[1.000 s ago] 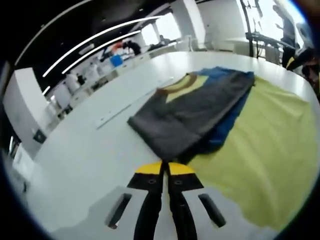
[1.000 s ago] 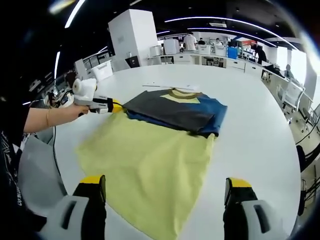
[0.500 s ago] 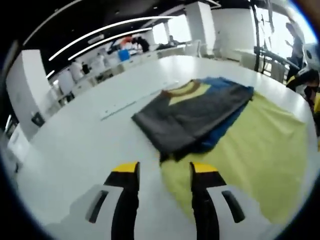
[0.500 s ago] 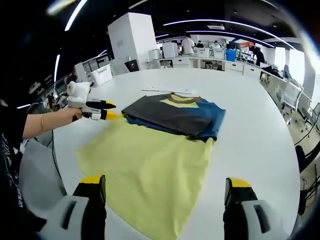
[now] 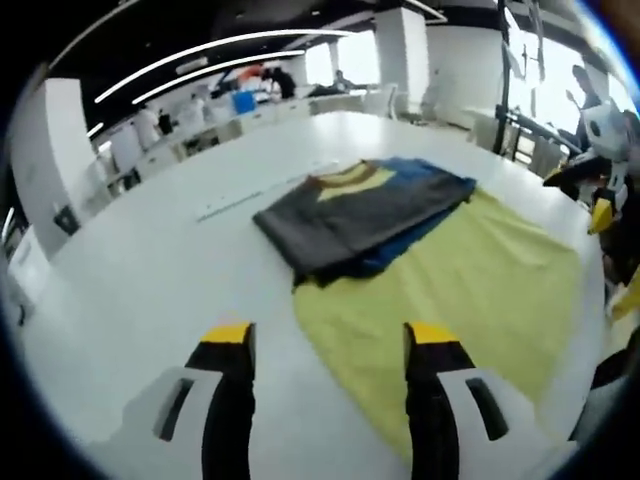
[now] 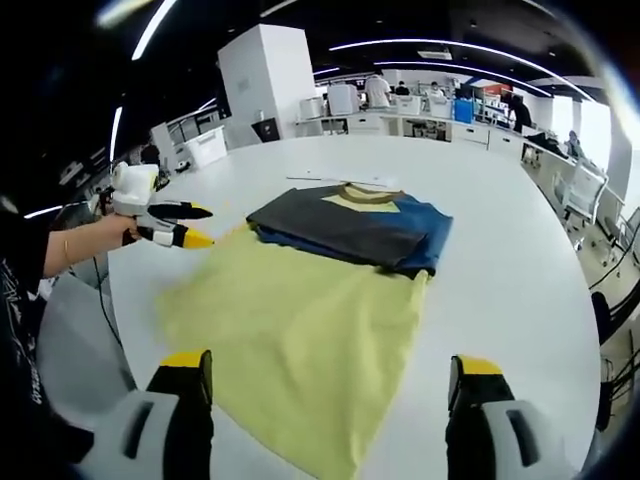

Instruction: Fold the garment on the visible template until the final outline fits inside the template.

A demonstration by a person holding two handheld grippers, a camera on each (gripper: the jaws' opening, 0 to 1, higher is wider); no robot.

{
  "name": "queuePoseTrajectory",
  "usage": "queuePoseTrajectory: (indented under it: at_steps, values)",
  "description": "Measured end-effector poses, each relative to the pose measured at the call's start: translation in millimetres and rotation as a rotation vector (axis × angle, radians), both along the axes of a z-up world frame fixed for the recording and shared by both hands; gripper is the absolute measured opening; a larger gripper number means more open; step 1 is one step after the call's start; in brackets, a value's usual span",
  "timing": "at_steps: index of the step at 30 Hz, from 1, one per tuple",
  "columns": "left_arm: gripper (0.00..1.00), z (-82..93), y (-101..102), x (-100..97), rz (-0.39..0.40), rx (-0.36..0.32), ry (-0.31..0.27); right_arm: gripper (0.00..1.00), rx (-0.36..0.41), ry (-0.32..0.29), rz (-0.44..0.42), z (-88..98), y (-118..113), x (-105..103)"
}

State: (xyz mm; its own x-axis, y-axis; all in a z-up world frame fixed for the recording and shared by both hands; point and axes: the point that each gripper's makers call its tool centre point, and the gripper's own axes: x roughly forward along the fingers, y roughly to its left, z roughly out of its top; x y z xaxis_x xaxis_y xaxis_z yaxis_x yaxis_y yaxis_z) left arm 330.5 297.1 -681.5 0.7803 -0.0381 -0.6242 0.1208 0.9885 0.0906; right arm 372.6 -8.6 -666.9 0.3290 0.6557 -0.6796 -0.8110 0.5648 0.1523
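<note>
Hovering with jaws wide and empty, left gripper (image 6: 195, 225) and right gripper (image 6: 330, 378) flank the garment (image 6: 345, 225), folded at the template's (image 6: 300, 330) far end, likely for checking fit.

White table (image 6: 520, 260) carries yellow template (image 6: 300, 320) (folded garment (image 6: 350, 225) atop).
</note>
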Motion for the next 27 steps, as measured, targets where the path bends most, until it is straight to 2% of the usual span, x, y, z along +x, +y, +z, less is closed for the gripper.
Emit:
queuePoseTrajectory:
  at_steps: [10, 18, 27]
  values:
    - [0.58, -6.7, -7, -43.6, 0.005, -0.031, 0.042, 0.96, -0.021, 0.034, -0.005, -18.5, -10, -14]
    - [0.58, -9.5, -15, -68.6, 0.001, -0.048, 0.056, 0.94, -0.041, 0.066, -0.001, -32.0, -18, -27]
    - [0.56, -22.0, -28, -95.3, 0.011, -0.095, 0.096, 0.86, -0.075, 0.095, -0.007, -48.1, -28, -41]
